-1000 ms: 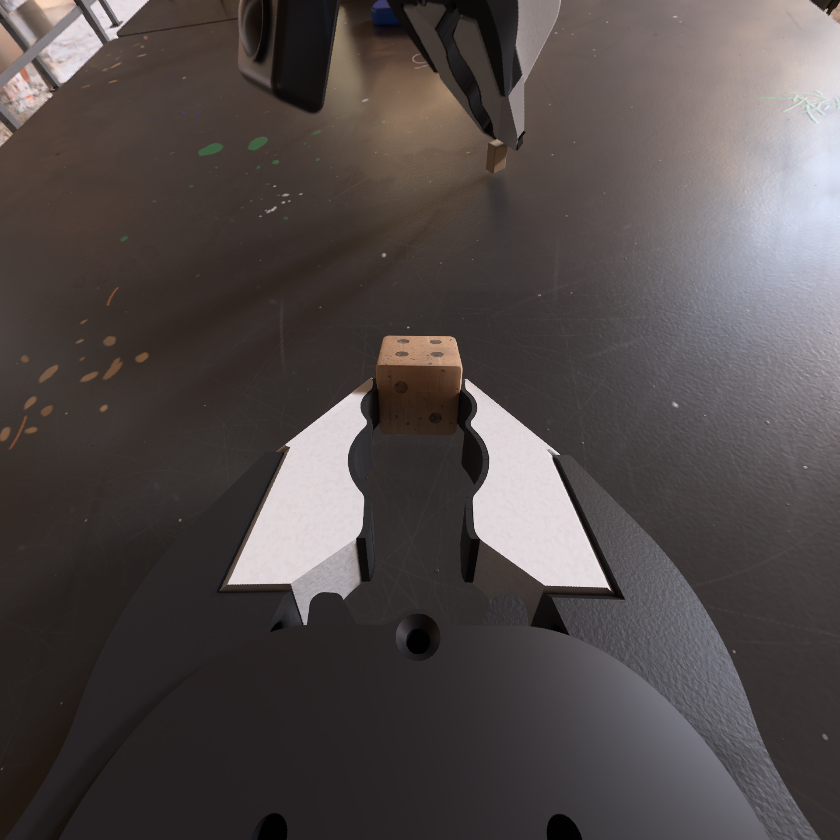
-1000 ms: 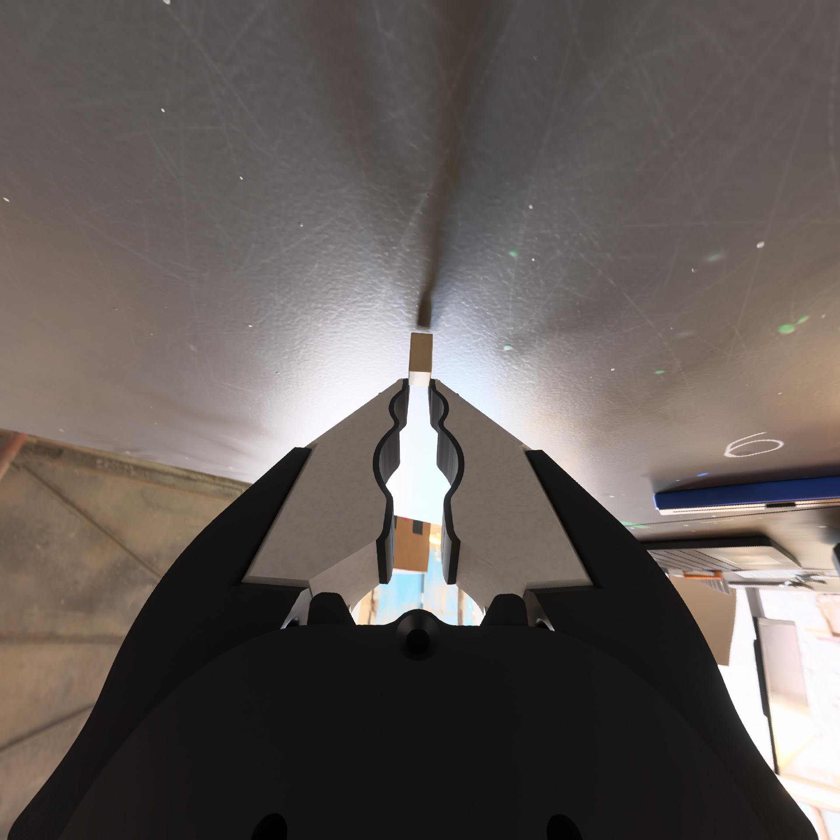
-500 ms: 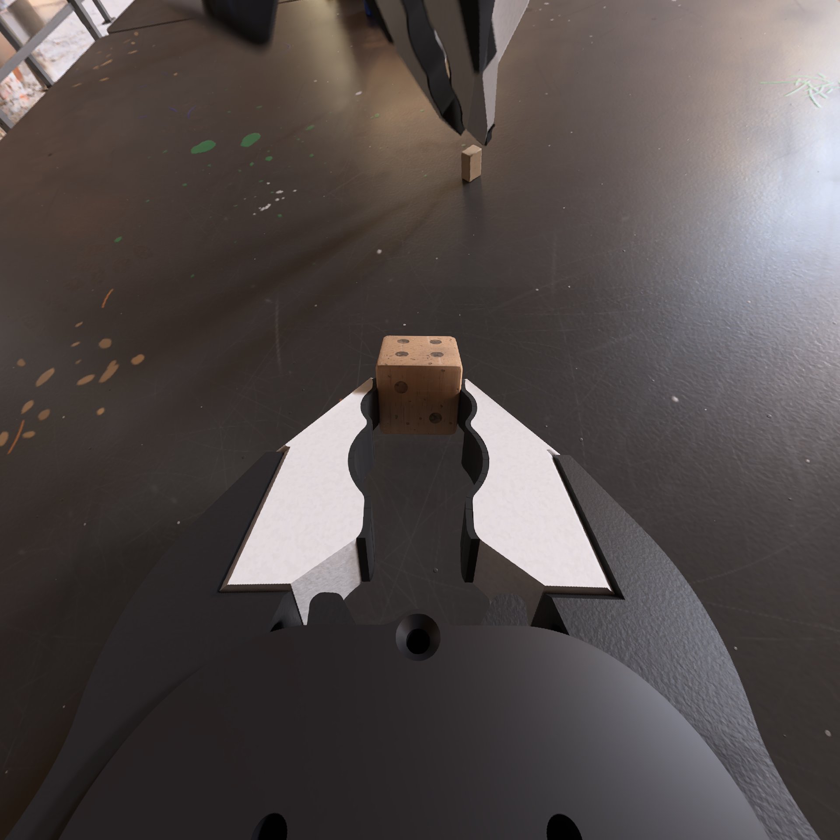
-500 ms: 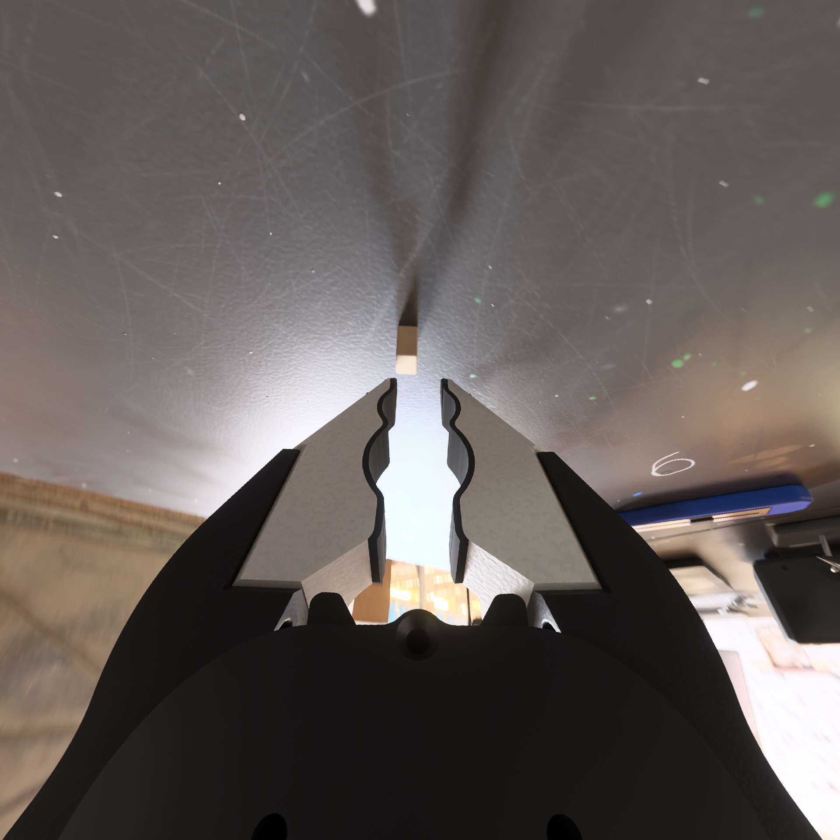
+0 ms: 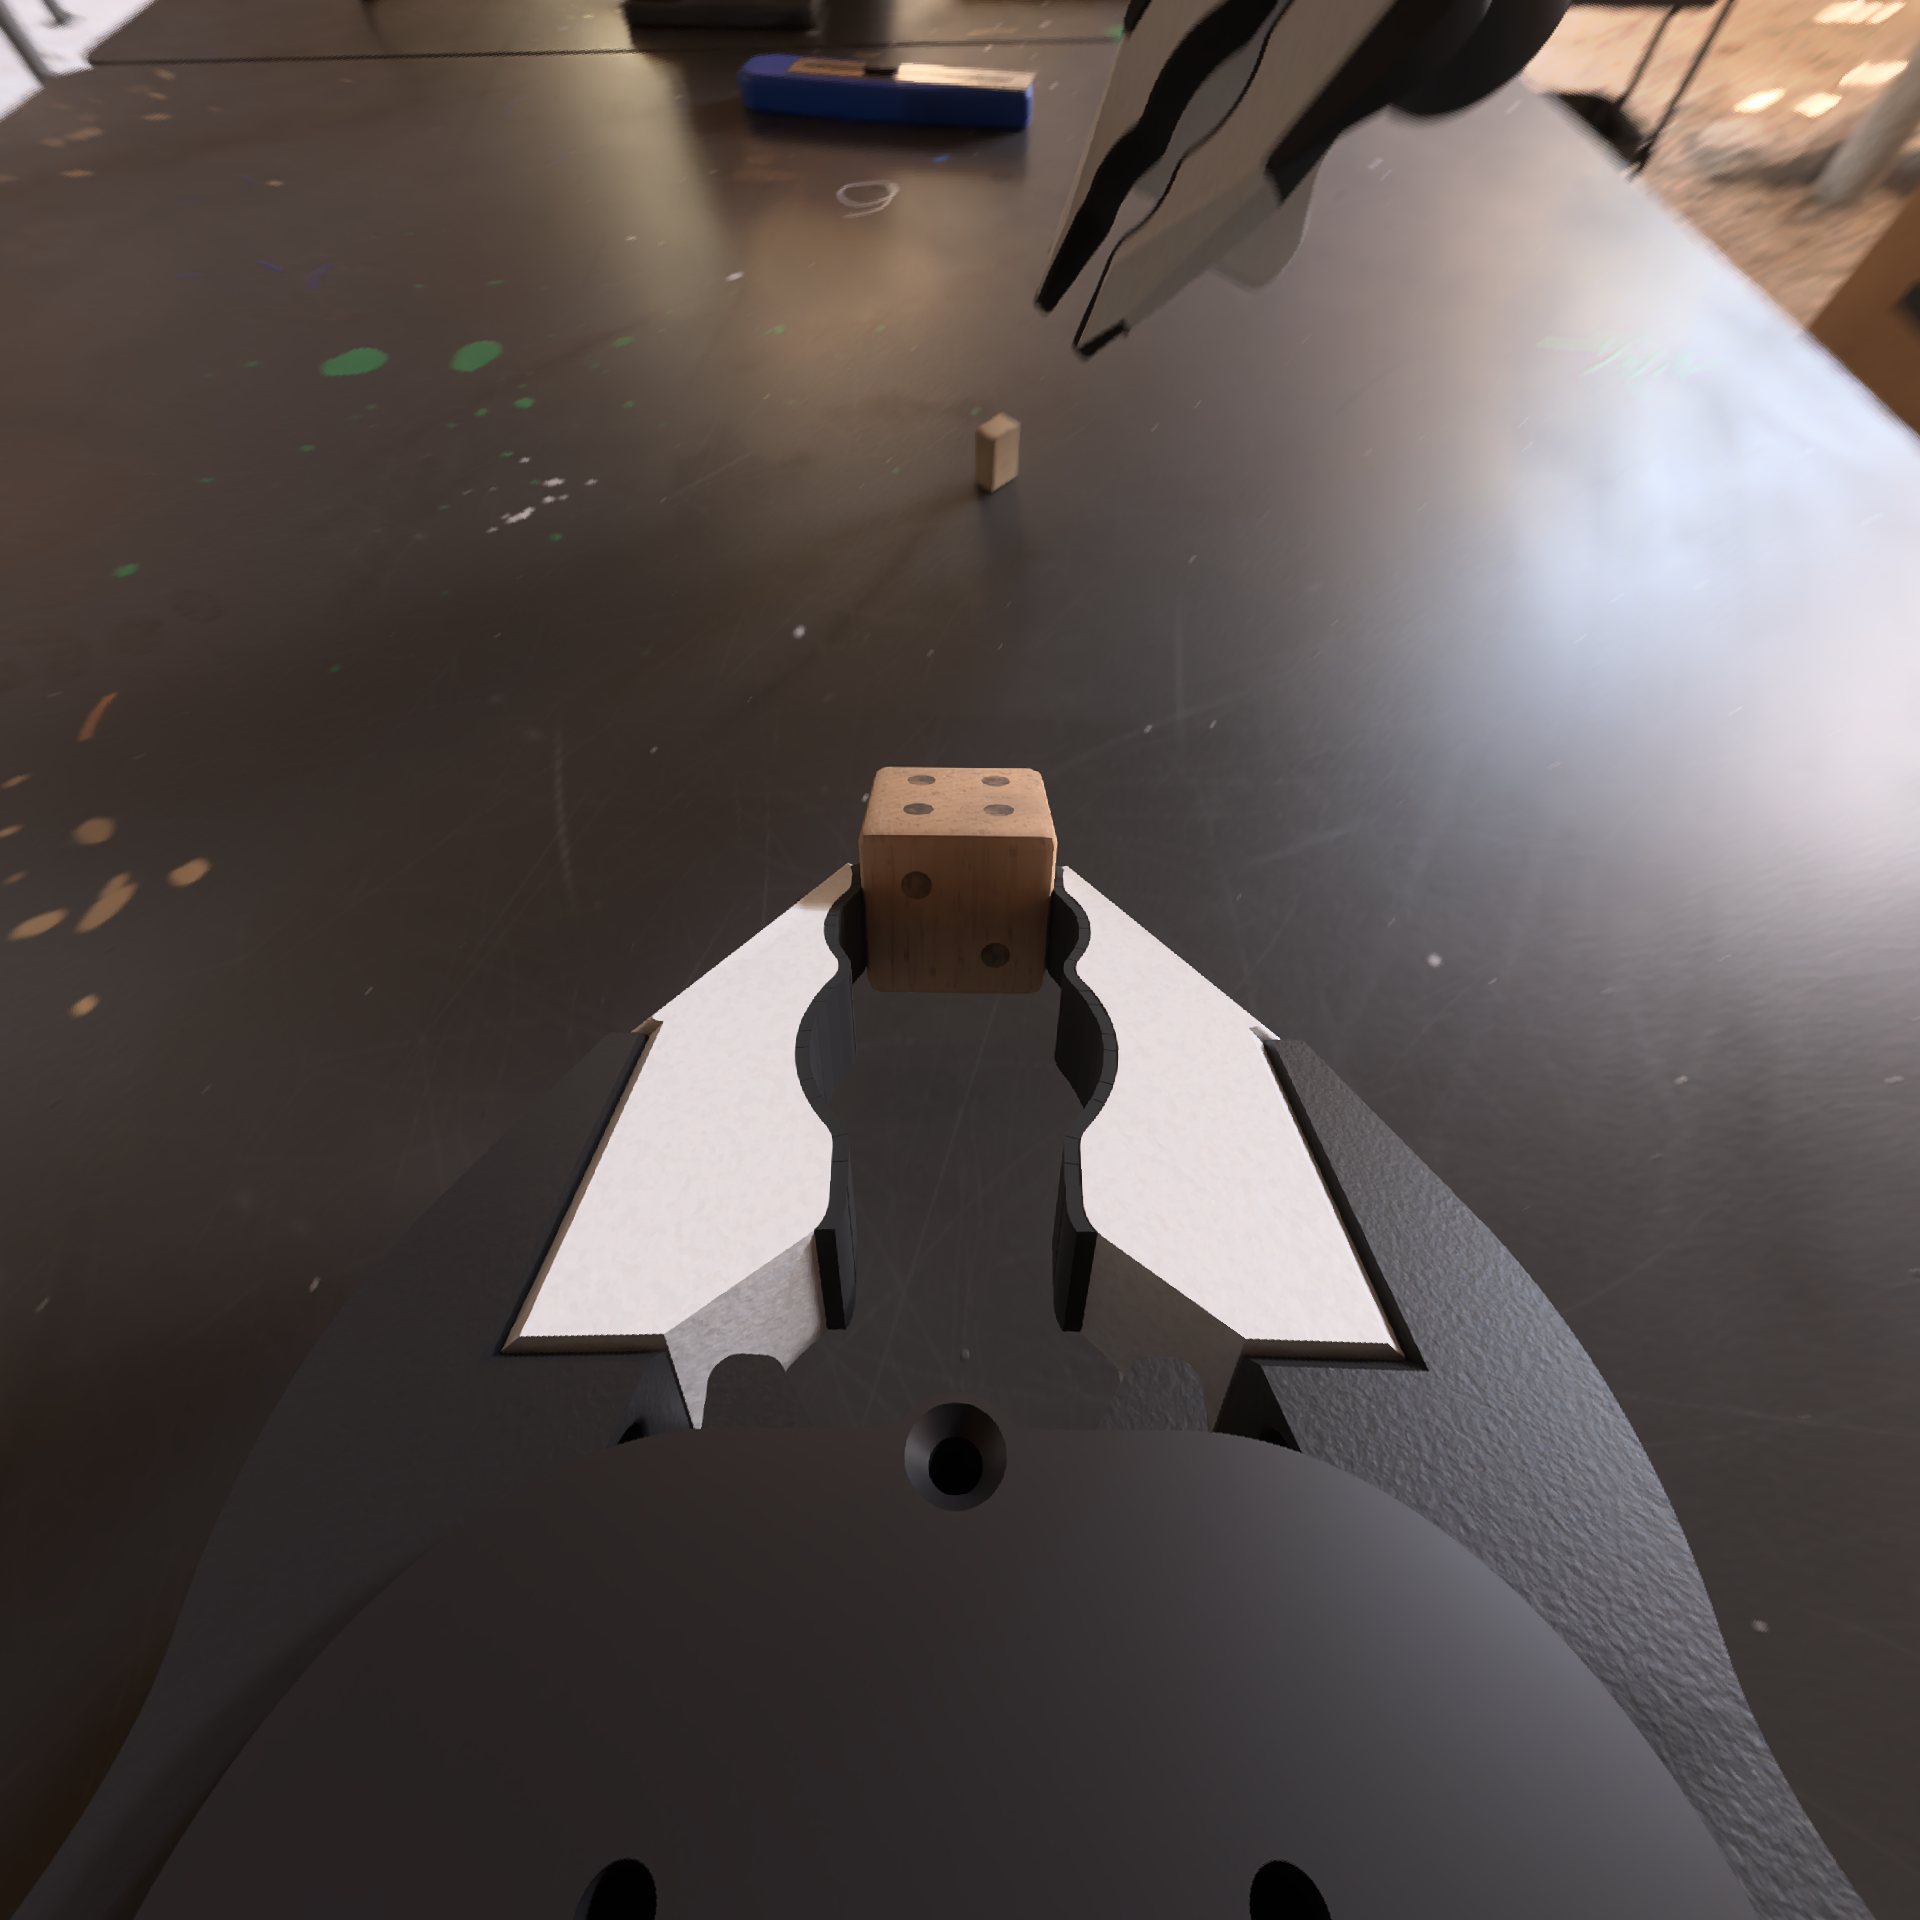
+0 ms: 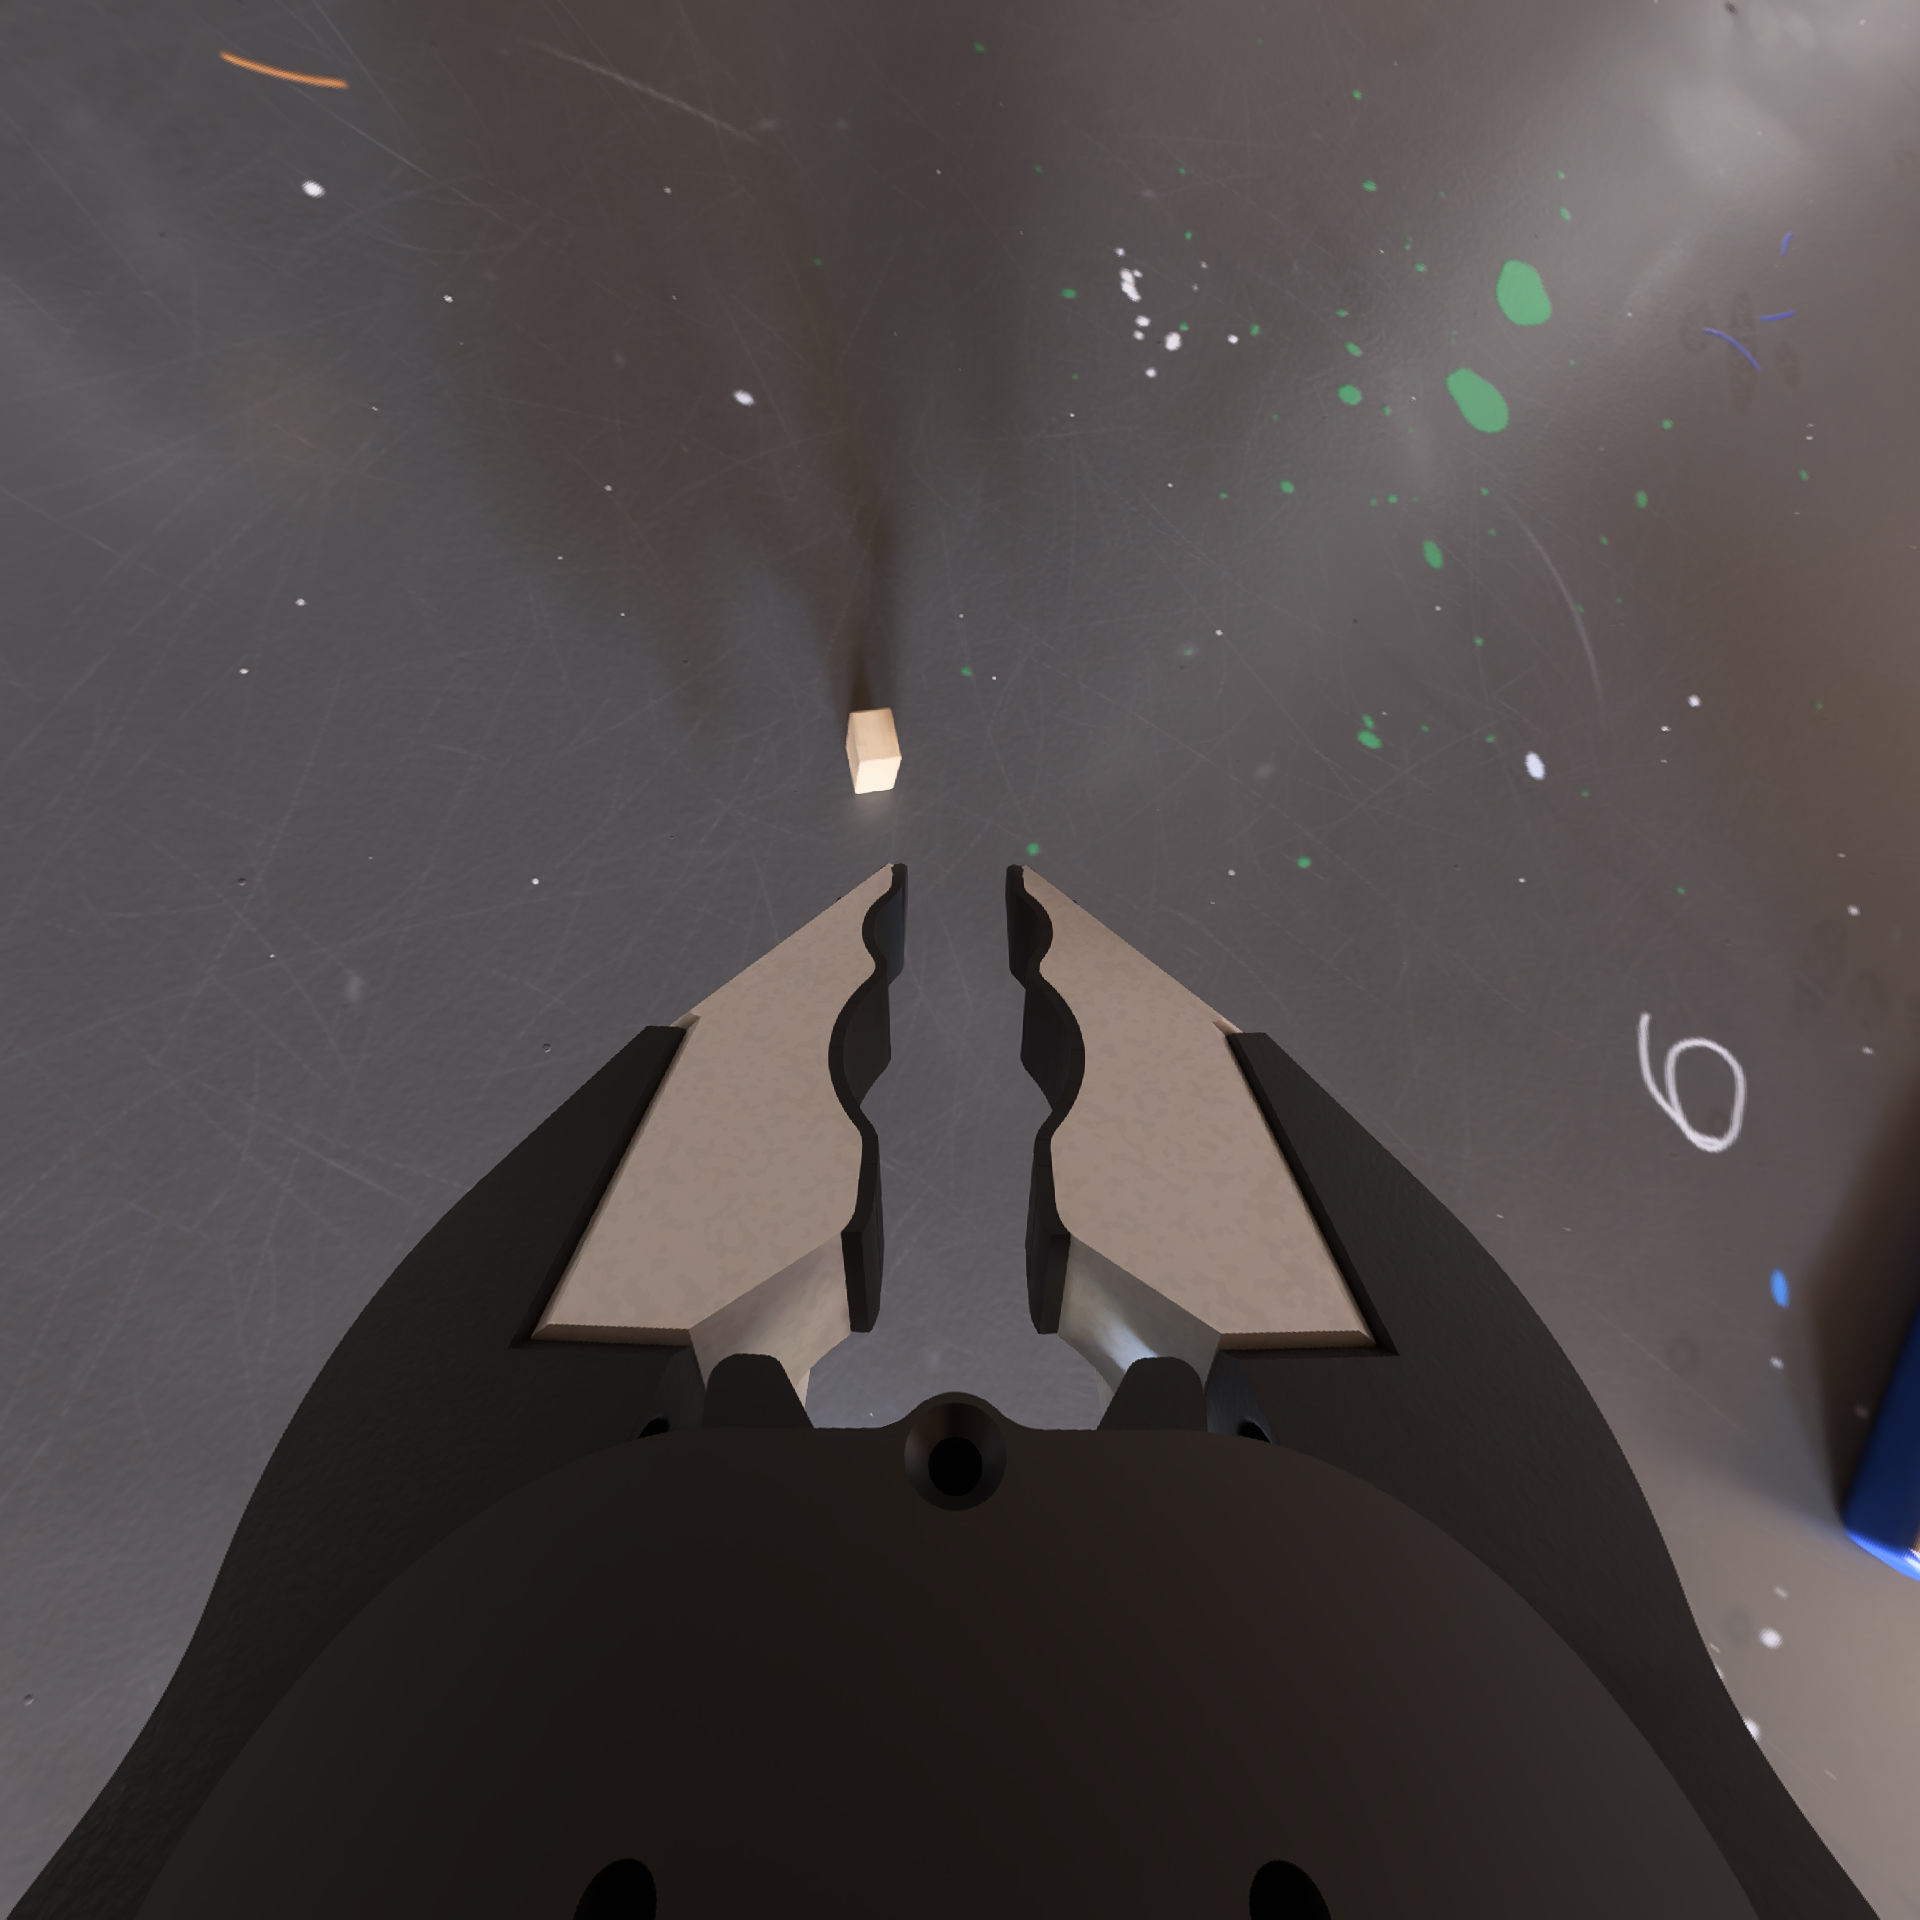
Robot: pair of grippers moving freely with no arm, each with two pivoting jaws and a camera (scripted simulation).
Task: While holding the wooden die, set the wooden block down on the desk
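Observation:
My left gripper (image 5: 954,914) is shut on a wooden die (image 5: 954,883), held between its fingertips above the dark desk (image 5: 416,675). A small pale wooden block (image 5: 996,452) stands alone on the desk farther ahead; it also shows in the right wrist view (image 6: 872,750). My right gripper (image 6: 956,878) is open and empty, above the block and apart from it, pointing down at the desk. It shows in the left wrist view (image 5: 1070,322) at the upper right, raised to the right of the block.
A blue flat case (image 5: 883,88) lies at the far side of the desk; its corner shows at the right edge of the right wrist view (image 6: 1886,1455). Green, white and orange paint spots mark the desk. The desk's right edge (image 5: 1766,301) borders a floor.
My right gripper let go of the wooden block, opened wider, and rose up and away to the right. The block stays standing on the desk. The left gripper still grips the die.

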